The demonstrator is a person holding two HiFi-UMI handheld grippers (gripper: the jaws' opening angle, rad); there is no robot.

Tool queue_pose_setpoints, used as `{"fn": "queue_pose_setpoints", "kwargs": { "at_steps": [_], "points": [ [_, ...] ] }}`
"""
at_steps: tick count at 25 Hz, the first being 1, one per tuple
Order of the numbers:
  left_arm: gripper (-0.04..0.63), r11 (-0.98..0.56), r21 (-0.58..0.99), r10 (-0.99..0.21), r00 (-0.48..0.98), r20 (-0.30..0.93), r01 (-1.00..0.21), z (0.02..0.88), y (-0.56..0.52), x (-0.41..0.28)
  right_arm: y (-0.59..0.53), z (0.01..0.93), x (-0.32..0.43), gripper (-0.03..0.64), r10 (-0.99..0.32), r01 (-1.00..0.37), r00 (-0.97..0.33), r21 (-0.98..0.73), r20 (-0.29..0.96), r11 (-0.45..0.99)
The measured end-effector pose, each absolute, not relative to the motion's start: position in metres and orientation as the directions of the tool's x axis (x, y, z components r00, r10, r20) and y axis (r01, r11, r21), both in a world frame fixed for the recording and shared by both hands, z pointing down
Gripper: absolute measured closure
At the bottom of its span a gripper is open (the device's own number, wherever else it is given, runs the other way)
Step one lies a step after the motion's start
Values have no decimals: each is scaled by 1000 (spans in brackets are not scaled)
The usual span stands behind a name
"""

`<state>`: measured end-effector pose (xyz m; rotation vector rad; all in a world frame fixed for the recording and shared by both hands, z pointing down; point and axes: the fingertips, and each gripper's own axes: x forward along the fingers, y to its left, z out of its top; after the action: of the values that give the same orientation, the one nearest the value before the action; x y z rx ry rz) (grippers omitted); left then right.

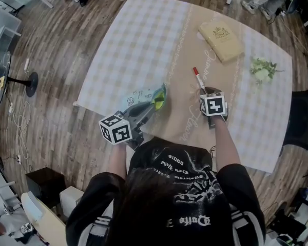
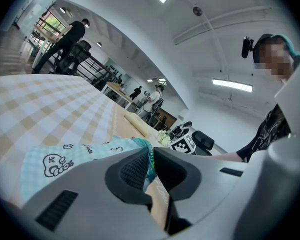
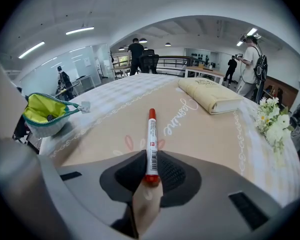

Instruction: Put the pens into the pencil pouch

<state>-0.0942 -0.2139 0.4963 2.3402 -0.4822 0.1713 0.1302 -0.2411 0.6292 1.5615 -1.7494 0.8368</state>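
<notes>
A white marker pen with a red cap [image 1: 197, 78] lies on the beige table runner, pointing away from me. My right gripper [image 1: 206, 91] reaches down over its near end; in the right gripper view the pads press the pen [image 3: 151, 136] from both sides, so the right gripper [image 3: 151, 172] is shut on it. The light-blue pencil pouch [image 1: 145, 101] with a yellow-green lining lies to the left, its mouth gaping toward the pen. My left gripper [image 1: 141, 115] is shut on the pouch's near edge; its pads pinch the pouch fabric [image 2: 75, 153] at the left gripper [image 2: 151, 168]. The pouch [image 3: 44, 113] holds something dark inside.
A cream book [image 1: 221, 39] lies at the far right of the checked tablecloth [image 1: 138, 40], with a small bunch of white flowers [image 1: 262, 69] beside it. The table's near edge runs just in front of me. Several people stand in the room behind.
</notes>
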Motion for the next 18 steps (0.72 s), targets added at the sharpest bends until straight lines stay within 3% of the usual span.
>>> {"fn": "queue_pose_setpoints", "kwargs": {
  "at_steps": [18],
  "points": [
    [551, -641, 596, -374, 875, 307, -483, 492, -237, -82, -251, 577, 144, 541, -662, -984, -64, 65, 747, 168]
  ]
}}
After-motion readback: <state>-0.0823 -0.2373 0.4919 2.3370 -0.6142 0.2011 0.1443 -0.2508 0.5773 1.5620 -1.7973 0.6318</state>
